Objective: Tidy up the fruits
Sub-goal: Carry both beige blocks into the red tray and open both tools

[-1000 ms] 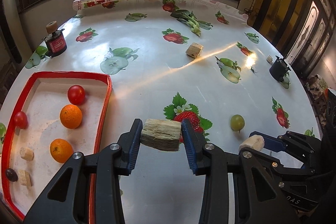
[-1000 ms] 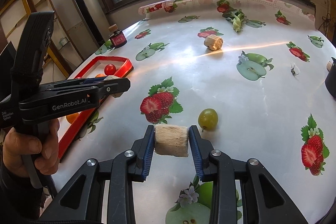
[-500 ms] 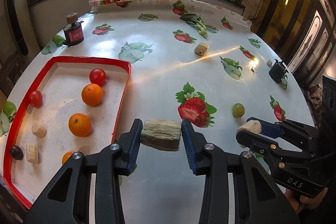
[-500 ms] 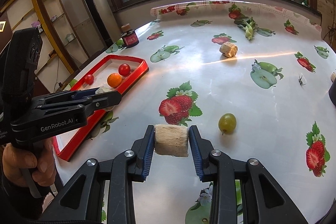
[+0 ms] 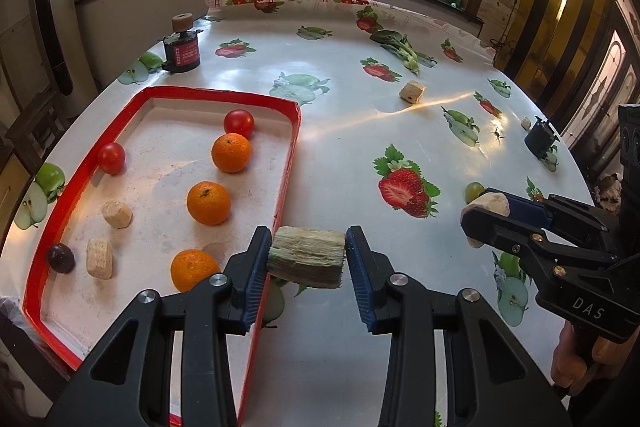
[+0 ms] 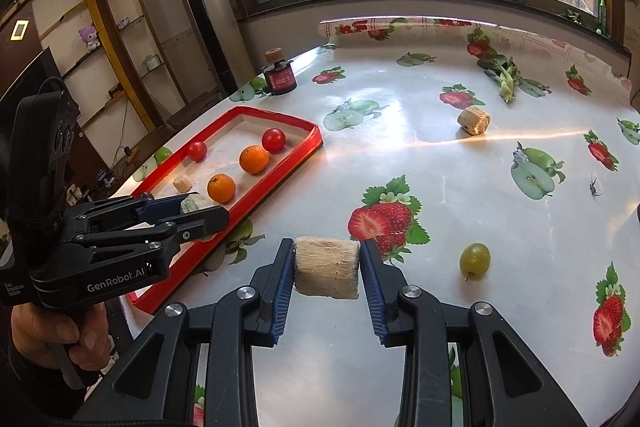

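Observation:
My left gripper (image 5: 306, 259) is shut on a pale fibrous chunk (image 5: 307, 256), held above the red tray's (image 5: 289, 163) right rim. My right gripper (image 6: 327, 273) is shut on a similar beige chunk (image 6: 326, 271) over the table; in the left wrist view it (image 5: 486, 217) shows at the right with its chunk (image 5: 490, 205). The tray holds three oranges (image 5: 209, 203), two tomatoes (image 5: 239, 123), two beige chunks (image 5: 116, 214) and a dark plum (image 5: 61, 258). A green grape (image 6: 475, 259) and another beige chunk (image 6: 474, 120) lie loose on the tablecloth.
A dark jar with a cork (image 5: 182, 47) stands behind the tray. Leafy greens (image 5: 402, 49) lie at the far side, and a small black object (image 5: 540, 141) sits at the right edge. A person's hand (image 6: 48, 335) grips the left tool's handle.
Both grippers have moved left toward the tray with their chunks still held. The tray has come closer and more central in both views.

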A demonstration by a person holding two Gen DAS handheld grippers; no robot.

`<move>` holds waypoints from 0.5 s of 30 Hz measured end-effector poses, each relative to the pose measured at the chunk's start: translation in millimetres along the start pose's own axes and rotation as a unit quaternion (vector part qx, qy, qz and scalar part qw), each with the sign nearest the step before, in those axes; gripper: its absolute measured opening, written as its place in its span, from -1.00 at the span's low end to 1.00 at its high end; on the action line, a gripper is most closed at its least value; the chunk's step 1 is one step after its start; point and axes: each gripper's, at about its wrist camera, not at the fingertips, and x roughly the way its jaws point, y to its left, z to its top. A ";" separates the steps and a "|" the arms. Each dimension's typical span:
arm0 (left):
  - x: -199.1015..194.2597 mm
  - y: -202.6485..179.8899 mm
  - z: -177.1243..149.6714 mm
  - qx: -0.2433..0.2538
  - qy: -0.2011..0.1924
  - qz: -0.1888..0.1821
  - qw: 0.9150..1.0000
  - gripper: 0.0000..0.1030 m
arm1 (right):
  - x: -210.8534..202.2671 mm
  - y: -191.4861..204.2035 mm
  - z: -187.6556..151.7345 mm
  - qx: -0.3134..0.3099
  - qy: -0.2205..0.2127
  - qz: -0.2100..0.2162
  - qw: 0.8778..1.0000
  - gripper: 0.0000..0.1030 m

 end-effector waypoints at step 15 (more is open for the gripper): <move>-17.6 48.5 -22.8 -0.036 0.000 0.028 0.999 -0.30 | 21.8 47.5 10.5 -0.042 0.012 0.028 0.999 -0.35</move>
